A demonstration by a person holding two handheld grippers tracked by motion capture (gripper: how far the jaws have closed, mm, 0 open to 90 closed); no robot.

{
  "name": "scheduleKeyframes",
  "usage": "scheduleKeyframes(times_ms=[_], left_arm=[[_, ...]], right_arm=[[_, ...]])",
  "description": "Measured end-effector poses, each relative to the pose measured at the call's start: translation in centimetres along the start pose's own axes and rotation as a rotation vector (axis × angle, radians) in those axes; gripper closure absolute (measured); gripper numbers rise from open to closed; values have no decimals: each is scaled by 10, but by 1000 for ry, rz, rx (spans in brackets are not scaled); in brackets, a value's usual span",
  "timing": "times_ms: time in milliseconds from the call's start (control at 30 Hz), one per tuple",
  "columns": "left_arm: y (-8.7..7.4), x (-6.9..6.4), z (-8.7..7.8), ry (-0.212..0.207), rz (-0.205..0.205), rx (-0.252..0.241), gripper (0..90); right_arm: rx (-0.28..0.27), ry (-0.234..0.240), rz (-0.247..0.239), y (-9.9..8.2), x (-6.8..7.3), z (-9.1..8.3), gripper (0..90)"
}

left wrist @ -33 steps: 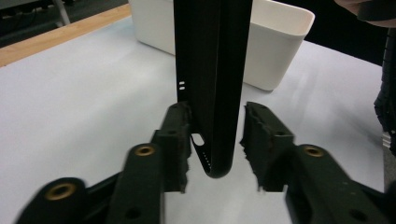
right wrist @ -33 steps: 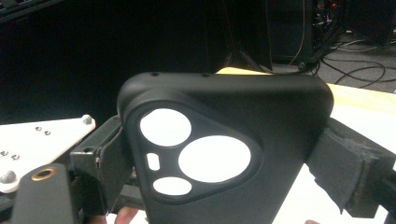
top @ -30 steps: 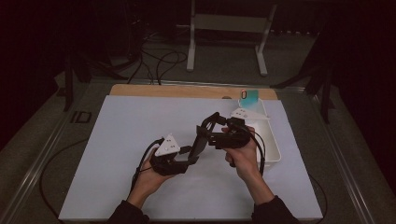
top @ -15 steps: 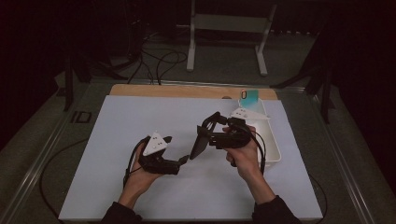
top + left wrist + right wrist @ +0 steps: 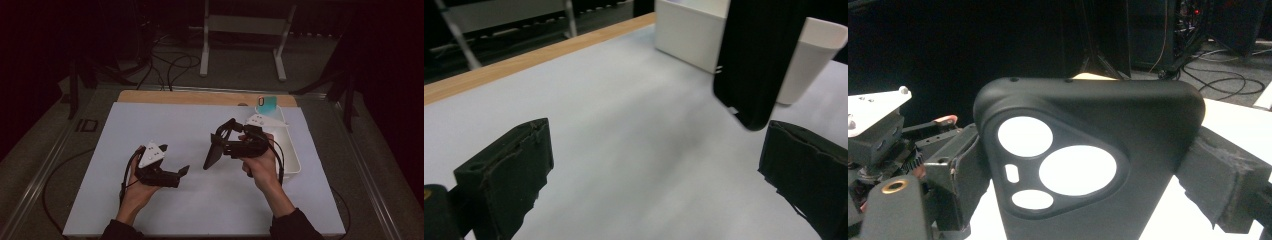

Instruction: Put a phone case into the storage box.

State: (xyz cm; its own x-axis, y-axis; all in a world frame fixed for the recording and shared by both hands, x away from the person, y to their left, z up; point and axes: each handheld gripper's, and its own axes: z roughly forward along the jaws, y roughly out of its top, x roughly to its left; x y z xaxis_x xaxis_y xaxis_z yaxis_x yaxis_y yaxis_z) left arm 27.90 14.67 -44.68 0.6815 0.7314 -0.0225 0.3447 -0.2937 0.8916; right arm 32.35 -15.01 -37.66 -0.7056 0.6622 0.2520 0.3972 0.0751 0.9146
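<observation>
A black phone case [image 5: 212, 153] with round camera cutouts hangs tilted above the white mat [image 5: 165, 125], and my right gripper [image 5: 223, 148] is shut on it. In the right gripper view the case [image 5: 1128, 120] sits clamped between both jaws of that gripper [image 5: 1090, 205]. My left gripper [image 5: 181, 175] is to the left of the case, apart from it. Its jaws have just been opening and now stand wide with nothing between them [image 5: 659, 170]. In the left gripper view the case [image 5: 759, 55] hangs ahead at the upper right.
A white bin [image 5: 292, 159] stands at the mat's right edge, behind my right hand, with a teal object [image 5: 266, 103] at its far end. A wooden strip [image 5: 200, 97] borders the mat's far side. Cables and a metal stand lie on the floor beyond.
My left gripper let go of the case, opened its jaws and drew away to the left. The right gripper kept still with the case in it.
</observation>
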Motion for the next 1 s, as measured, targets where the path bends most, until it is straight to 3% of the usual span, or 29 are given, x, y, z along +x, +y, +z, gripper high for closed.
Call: scheduleKeyframes(times_ms=[467, 667, 1000], left_arm=[[-32, 20, -18, 95, -62, -8, 6], [-45, 27, -27, 142, -73, -4, 6], [-62, 34, -39, 186, -80, 15, 6]], right_arm=[[-7, -16, -17, 4, -3, -3, 139], [-9, -30, -27, 6, -6, -3, 139], [-26, -63, -37, 15, -15, -7, 139]])
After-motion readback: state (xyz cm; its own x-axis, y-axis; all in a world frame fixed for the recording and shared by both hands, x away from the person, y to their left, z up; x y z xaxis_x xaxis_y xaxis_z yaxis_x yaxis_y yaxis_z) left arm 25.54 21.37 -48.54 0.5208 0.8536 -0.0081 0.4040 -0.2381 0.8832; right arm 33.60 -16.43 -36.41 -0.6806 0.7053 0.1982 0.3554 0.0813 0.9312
